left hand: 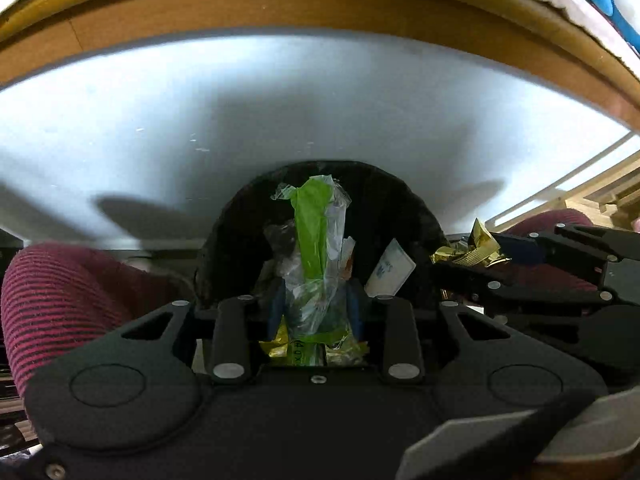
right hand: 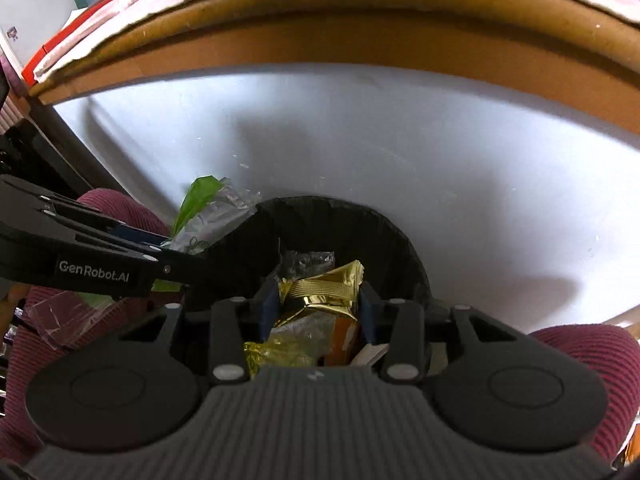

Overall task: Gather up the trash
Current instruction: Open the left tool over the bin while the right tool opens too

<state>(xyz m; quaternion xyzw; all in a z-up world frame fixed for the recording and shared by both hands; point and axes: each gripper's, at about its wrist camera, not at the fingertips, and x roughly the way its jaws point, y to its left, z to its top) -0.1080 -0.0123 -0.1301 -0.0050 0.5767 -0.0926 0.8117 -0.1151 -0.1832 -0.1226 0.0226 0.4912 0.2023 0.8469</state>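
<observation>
A black-lined trash bin (left hand: 400, 208) stands right below both grippers, against a white panel. My left gripper (left hand: 316, 304) is shut on a clear plastic wrapper with a green stripe (left hand: 314, 232), which sticks up over the bin's mouth. The right wrist view shows the same wrapper (right hand: 200, 200) at the left gripper (right hand: 160, 242), by the bin's (right hand: 360, 220) left rim. My right gripper (right hand: 320, 300) is shut on a crumpled gold foil wrapper (right hand: 324, 288) above the bin's opening. From the left wrist, that gold foil wrapper (left hand: 480, 244) shows at the right gripper's (left hand: 500, 248) tip.
Inside the bin lie a white paper scrap (left hand: 390, 276), more gold foil and an orange packet (right hand: 344, 340). A white panel (right hand: 400, 140) under a wooden frame (right hand: 360, 40) rises behind the bin. A person's legs in maroon ribbed cloth (left hand: 60, 292) (right hand: 592, 360) flank it.
</observation>
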